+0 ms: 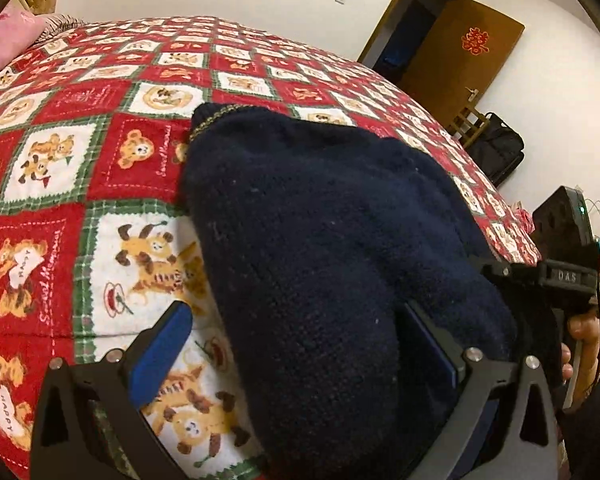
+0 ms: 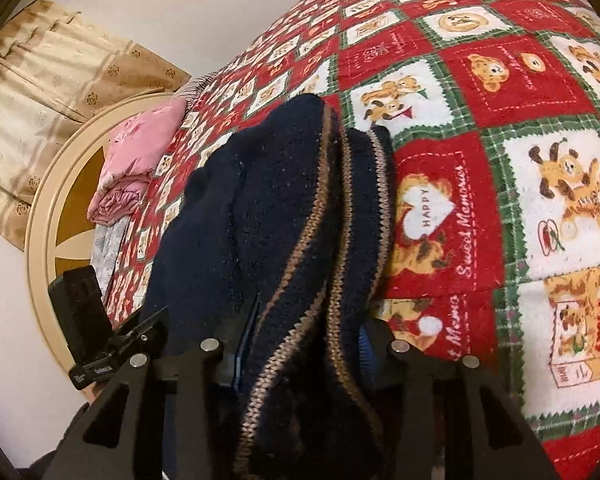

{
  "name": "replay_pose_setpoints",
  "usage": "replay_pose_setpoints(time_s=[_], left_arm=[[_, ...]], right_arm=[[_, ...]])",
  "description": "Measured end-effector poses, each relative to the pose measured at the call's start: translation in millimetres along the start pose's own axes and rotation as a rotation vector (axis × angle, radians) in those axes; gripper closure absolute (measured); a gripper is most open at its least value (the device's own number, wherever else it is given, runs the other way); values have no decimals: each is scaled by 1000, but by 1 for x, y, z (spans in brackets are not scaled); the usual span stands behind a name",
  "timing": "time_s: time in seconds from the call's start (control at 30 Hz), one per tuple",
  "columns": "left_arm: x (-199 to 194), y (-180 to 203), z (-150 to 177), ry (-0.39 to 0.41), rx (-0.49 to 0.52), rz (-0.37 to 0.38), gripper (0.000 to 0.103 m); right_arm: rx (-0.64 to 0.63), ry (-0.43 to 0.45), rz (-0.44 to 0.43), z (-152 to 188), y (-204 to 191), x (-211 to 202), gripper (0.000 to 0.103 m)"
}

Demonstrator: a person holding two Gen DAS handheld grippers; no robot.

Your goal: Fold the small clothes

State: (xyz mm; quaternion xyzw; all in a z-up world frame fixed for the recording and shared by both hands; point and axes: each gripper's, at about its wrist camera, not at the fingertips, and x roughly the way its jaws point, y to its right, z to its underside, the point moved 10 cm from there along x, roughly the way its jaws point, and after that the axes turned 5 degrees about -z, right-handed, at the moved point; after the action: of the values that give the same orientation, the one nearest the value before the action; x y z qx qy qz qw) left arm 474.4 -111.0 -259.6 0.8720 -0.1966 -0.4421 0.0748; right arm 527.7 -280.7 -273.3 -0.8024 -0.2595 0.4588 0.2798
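A small navy knitted sweater (image 1: pixel 320 240) with tan striped trim lies bunched on the red teddy-bear quilt (image 1: pixel 80 152). My left gripper (image 1: pixel 300 344) is open: its blue left pad (image 1: pixel 160 352) is bare, and the sweater lies between the fingers and covers most of the right pad. In the right wrist view the sweater (image 2: pixel 292 220) shows its tan-striped hem. My right gripper (image 2: pixel 300 352) is closed on the hem folds, with cloth filling the gap between its fingers. My right gripper also shows at the right edge of the left wrist view (image 1: pixel 568 280).
The quilt (image 2: pixel 480 160) covers the bed. A pink folded blanket (image 2: pixel 132 160) and a round headboard (image 2: pixel 44 208) lie at the bed's head. A wooden door (image 1: pixel 452 56) and a black bag (image 1: pixel 500 148) stand by the wall.
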Motion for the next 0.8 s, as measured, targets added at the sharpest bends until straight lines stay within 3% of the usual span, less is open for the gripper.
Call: replay_pose_setpoints(time_s=[0.1,0.27,0.37,0.57,0.63,0.7,0.77,0.8], left_arm=[[1,0,-1,2,-2,1,0],[1,1,0,3,1,-3,0],[3,2,-1,-2,-3,3,0],[2,3,-1,-9,1,11,0],[2,5,-1,-9,4,2,0],[1,7,-1,-9,7,5,3],[-1,11,0,-13,8,31,16],[-2,13,1,-14,8,38,18]], right_arm=[[39,14,-23,-4,7,3,59],[-69,6,109,-3,-3,5,58],[9,1,51,-6,5,6,56],[-3,67,51,-3,5,1,59],[-29,88,89,-2,2,0,60],[-39,102,117,-2,-1,0,62],[-31,109,122,-6,-3,3,62],[-23,110,115,-7,-2,3,62]])
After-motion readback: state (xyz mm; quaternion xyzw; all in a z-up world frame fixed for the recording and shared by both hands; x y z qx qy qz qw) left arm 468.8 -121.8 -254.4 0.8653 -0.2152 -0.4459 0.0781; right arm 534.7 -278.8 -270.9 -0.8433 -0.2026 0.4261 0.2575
